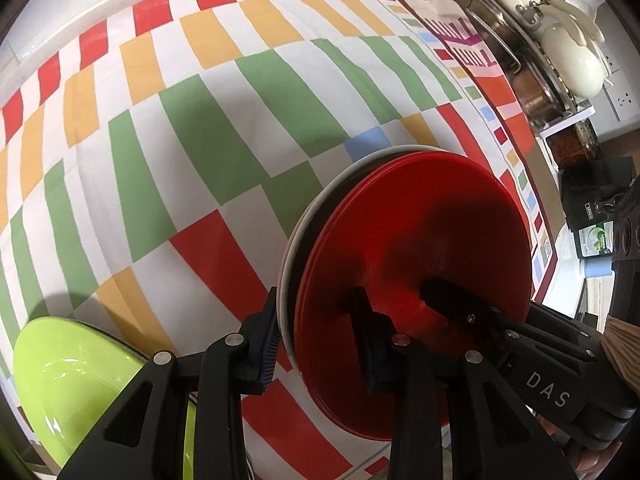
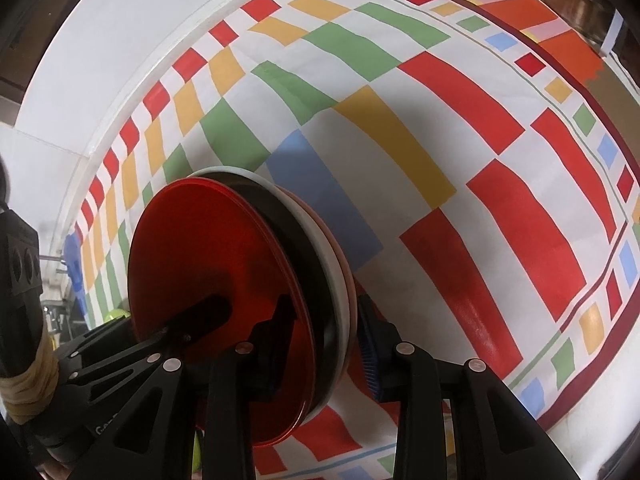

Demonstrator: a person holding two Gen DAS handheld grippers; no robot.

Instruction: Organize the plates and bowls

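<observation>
While both grippers clamp the stack of plates [image 1: 412, 280] on edge above the tablecloth [image 1: 200, 120], left gripper [image 1: 320, 344] and right gripper [image 2: 320, 344] each stand narrowly open on its rim. Only the left view shows a green plate [image 1: 80, 380] at seven o'clock and pots [image 1: 520, 40] at one o'clock.

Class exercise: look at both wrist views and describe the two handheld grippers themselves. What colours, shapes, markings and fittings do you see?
The left gripper and right gripper are matte black plastic, built from angular linkage arms joined by round silver pins. Each finger ends in a ribbed dark blue pad. In the left wrist view, the right gripper's body carries white letters "DAS". In the right wrist view, tan tape wraps the left gripper's handle.
</observation>
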